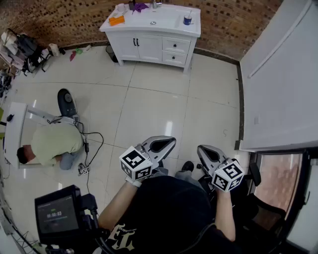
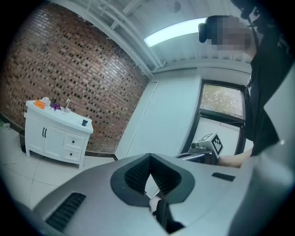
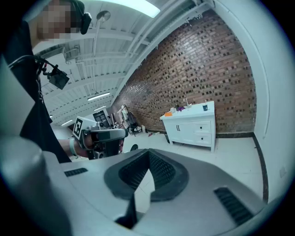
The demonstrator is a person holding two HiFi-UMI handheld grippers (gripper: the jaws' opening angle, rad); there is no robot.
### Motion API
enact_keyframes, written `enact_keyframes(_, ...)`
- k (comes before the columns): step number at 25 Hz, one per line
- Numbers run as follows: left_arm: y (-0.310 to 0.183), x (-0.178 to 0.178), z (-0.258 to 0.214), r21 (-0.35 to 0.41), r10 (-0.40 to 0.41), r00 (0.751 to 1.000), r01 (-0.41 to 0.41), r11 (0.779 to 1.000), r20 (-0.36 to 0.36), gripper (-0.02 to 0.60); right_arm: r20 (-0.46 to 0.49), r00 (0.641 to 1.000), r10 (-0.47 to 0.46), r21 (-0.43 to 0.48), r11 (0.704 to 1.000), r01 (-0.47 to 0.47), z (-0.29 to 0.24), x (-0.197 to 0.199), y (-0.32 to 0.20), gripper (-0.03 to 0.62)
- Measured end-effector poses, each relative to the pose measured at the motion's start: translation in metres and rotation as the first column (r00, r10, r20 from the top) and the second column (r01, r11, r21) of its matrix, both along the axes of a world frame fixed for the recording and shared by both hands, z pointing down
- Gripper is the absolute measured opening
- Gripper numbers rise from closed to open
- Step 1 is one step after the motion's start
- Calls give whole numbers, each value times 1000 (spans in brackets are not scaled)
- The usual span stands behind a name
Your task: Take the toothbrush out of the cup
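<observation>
A blue cup [image 1: 187,20] stands on the right end of a white vanity [image 1: 149,44] far across the room, with a thin toothbrush sticking up from it. The same cup shows small in the left gripper view [image 2: 84,122] and in the right gripper view [image 3: 204,107]. My left gripper [image 1: 165,144] and right gripper [image 1: 207,152] are held close to my body, several floor tiles short of the vanity. Both are shut with nothing between the jaws [image 2: 150,159] [image 3: 148,155]. Each gripper shows in the other's view [image 2: 206,146] [image 3: 99,136].
A person [image 1: 52,144] crouches on the tiled floor at the left, beside cables and a black device [image 1: 67,103]. An orange item [image 1: 117,21] and a purple item [image 1: 139,7] lie on the vanity. A white partition [image 1: 278,74] runs along the right. A small screen [image 1: 55,214] sits at lower left.
</observation>
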State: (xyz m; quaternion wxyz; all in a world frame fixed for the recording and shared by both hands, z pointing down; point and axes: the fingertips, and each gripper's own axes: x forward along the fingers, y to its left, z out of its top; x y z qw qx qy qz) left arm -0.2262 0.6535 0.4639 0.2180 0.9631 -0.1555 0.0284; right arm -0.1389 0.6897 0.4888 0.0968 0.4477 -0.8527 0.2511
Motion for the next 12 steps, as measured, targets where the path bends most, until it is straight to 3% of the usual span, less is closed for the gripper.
enact_keyframes(6, -4, -31, 11, -10, 14, 1000, -14, 1000, -2, 6, -24, 1000, 17, -29, 999, -18, 14, -28, 15, -12)
enact_keyframes(12, 5, -31, 32, -32, 72, 997, -71, 997, 26, 6, -16, 997, 79, -68, 994, -80, 28, -34, 28, -12)
